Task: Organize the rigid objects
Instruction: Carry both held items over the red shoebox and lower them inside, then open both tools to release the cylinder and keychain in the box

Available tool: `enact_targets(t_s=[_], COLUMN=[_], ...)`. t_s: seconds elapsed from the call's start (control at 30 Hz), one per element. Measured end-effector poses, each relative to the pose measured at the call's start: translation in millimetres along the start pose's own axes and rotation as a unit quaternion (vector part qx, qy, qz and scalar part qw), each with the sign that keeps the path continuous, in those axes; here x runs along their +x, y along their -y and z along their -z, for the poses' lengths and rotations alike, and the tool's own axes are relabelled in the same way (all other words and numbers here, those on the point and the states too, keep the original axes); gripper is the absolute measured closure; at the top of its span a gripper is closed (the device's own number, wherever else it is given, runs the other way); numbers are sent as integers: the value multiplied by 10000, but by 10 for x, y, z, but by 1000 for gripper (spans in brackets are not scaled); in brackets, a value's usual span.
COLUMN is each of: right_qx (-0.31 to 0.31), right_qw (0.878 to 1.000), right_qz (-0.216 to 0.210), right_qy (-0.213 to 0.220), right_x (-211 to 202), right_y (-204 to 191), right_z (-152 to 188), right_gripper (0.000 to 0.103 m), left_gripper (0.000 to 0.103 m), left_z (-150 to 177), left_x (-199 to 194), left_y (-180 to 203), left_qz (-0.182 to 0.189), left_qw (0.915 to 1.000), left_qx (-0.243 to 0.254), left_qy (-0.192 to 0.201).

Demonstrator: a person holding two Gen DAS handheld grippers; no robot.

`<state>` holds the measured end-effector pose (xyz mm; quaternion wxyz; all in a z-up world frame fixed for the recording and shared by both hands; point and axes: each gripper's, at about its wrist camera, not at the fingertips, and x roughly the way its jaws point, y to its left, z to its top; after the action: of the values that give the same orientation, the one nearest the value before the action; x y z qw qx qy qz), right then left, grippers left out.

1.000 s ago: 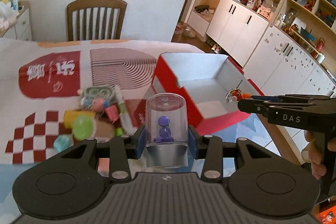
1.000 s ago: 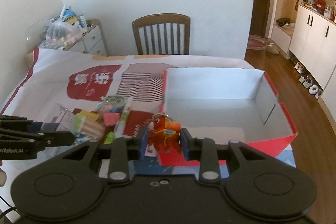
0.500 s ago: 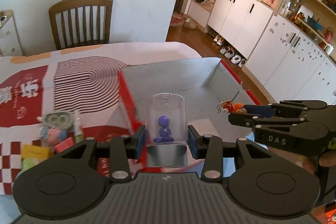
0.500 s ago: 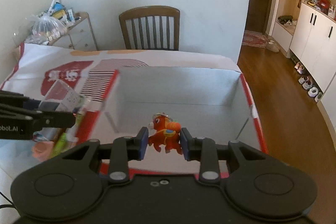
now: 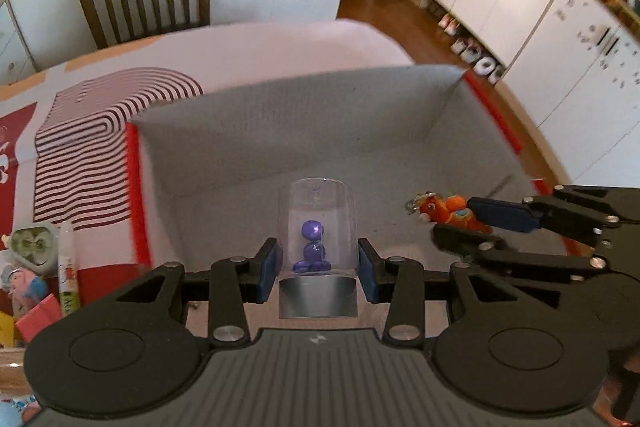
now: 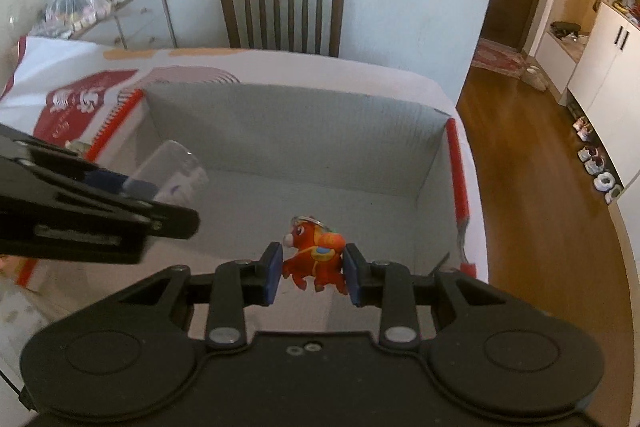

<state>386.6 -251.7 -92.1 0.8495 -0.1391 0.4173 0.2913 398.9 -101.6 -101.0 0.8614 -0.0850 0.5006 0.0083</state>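
The blue-padded fingers (image 5: 267, 269) of the left gripper (image 5: 318, 269) are clenched on the grey base of a clear plastic dome holding a small purple figure (image 5: 317, 227), and those of the right gripper (image 6: 311, 273) have just been closing on a small orange-red toy animal with a metal key ring (image 6: 314, 255), which sits pinched between the pads. Both things hang over the inside of the large open cardboard box with red outer walls and a grey lining (image 5: 280, 131) — the dome near the middle of its floor, the toy toward its right wall — so the grips seem to be there simply to carry them above the walls until each can be set down. The dome is held low, by its base, and upright, which likely keeps the figure inside from tipping; the toy is gripped across its body, ring end forward. The box stands at the right end of the table (image 6: 280, 67), on a red-and-white patterned cloth (image 5: 88, 147). A heap of small colourful trinkets (image 5: 36, 267) lies on the cloth just outside the box's left wall, so plenty of sorting appears to remain. Whether either thing touches the box floor cannot be told.
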Motion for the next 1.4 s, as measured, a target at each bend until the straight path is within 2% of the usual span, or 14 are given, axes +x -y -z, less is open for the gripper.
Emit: enact_targets(t_s=[0.27, 0.4, 0.53, 0.63, 0.83, 1.17, 1.23, 1.4], right_qx=[-189, -181, -105, -92, -18, -47, -69, -112], right_qw=[9987, 9981, 9974, 9969, 9967, 9970, 9971, 9969], right_qz=[-124, -303, -495, -596, -672, -732, -730, -769], right_qy=[-448, -498, -516, -514, -461, -248, -207, -108], right_x=[308, 278, 245, 203, 126, -66, -116, -249], right_y=[140, 196, 229, 250, 294, 218, 194, 157], right_z=[0, 37, 34, 45, 50, 60, 55, 69], right_gripper=[90, 81, 79, 75, 70, 63, 59, 55], left_gripper=[62, 62, 62, 62, 62, 62, 62, 62], left_z=[-33, -65, -70, -47, -20, 105, 120, 272], left_x=[497, 608, 723, 734, 571, 27, -74, -396], left_y=[45, 66, 97, 94, 13, 59, 40, -5], left_qz=[-229, -274, -371, -402, -379, -276, -269, -285], left_qw=[9986, 9972, 9941, 9937, 9957, 9991, 9993, 9990], left_qx=[43, 20, 10, -41, -271, -283, -264, -257], left_qy=[-481, -699, -1020, -1048, -807, -141, -36, 211])
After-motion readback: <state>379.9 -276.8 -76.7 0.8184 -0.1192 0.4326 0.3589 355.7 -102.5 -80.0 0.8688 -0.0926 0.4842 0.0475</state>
